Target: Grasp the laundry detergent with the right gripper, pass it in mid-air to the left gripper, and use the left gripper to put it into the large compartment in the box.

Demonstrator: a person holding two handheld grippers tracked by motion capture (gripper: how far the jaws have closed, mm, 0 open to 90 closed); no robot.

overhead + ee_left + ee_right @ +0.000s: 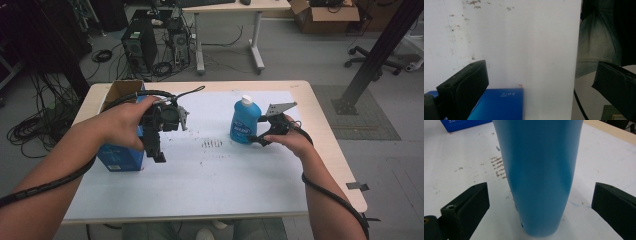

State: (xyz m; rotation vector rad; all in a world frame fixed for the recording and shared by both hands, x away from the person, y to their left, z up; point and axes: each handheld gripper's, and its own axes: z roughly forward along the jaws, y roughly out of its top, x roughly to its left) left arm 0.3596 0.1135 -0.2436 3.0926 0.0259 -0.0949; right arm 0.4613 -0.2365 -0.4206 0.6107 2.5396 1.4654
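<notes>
The upright blue plastic bottle with a white cap [245,121] stands on the white-covered tabletop [210,180], directly at 12 o'clock between the right gripper [256,136]'s spread, unclosed jaws (long axis vertical). The left gripper [159,150], jaws likewise apart and empty, hangs beside the blue cardboard box [120,156].

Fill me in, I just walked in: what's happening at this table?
A person works with two hand-held grippers. The right gripper is open, its jaws on either side of an upright blue bottle with a white cap, not yet closed on it. The left gripper hangs open beside an open blue cardboard box at the table's left edge.
</notes>
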